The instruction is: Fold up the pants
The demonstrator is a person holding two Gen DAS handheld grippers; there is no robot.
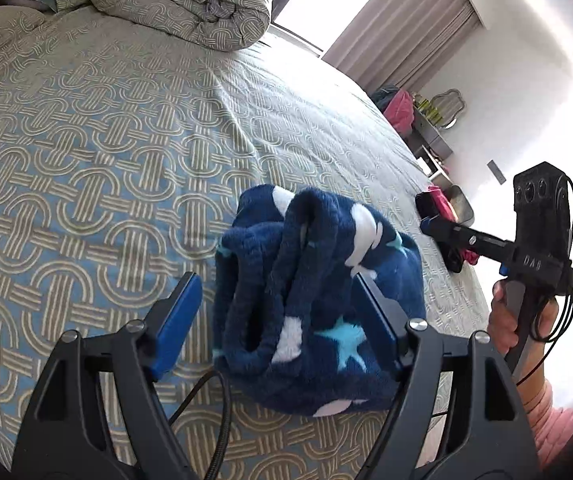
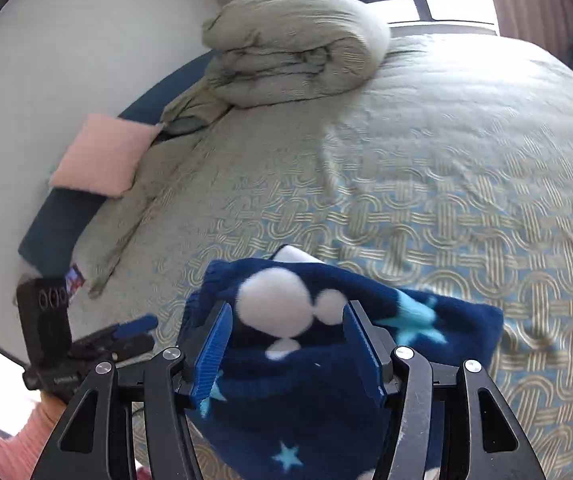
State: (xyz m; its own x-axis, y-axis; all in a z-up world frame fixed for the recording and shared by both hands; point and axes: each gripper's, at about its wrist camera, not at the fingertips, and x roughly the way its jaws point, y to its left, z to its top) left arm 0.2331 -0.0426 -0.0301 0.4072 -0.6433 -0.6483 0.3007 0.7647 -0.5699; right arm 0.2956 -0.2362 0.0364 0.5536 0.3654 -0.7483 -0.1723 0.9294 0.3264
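Left wrist view: the left gripper (image 1: 274, 320) hangs over the bed (image 1: 86, 160) with its jaws released; the blue left pad stands clear of the cloth, while the right pad lies against the folded fleece pants (image 1: 318, 300), navy with white dots and light blue stars. The pants sit as a thick, lumpy bundle near the bed's near edge. Beyond them, at the right edge of the bed, the right gripper (image 1: 446, 236) is held in a person's hand (image 1: 510, 320), with a pink sleeve below. A rolled duvet (image 1: 190, 0) lies at the far end.

Right wrist view: the right gripper (image 2: 286, 344) has the pants (image 2: 326, 380) bulging up between its pads, but whether they press or merely flank the fleece I cannot tell. The left gripper (image 2: 126, 332) is at the left, and a pink pillow (image 2: 102, 156) rests by the wall.

To finish well, I judge it best to press the bundle flat and square its edges before letting go, since thick fleece tends to spring open.
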